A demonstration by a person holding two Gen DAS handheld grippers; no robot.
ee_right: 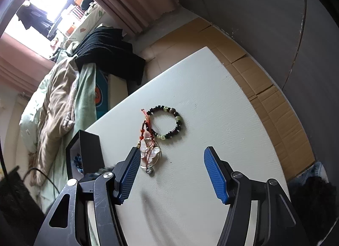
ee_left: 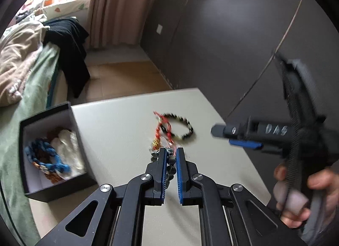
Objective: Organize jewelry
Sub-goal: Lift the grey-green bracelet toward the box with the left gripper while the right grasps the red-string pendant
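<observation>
The white desk (ee_right: 211, 102) carries a black box (ee_left: 53, 152) already holding bracelets, with a dark beaded bracelet (ee_right: 167, 122) and a butterfly pendant (ee_right: 150, 155) lying loose near its middle. The left claw (ee_left: 170, 157) is clenched on a grey beaded strand (ee_left: 171, 166), limp and light, best pinched across its beads; the right claw (ee_right: 172, 161) hangs spread wide, gripping nothing, above the fragile-looking pendant.

Both the left hand-held gripper (ee_left: 171, 152) and right hand-held gripper (ee_right: 172, 170) are matte black linkages — silver round screws, ribbed blue finger pads (ee_right: 214, 175). Bare-skinned hand (ee_left: 296, 195).
</observation>
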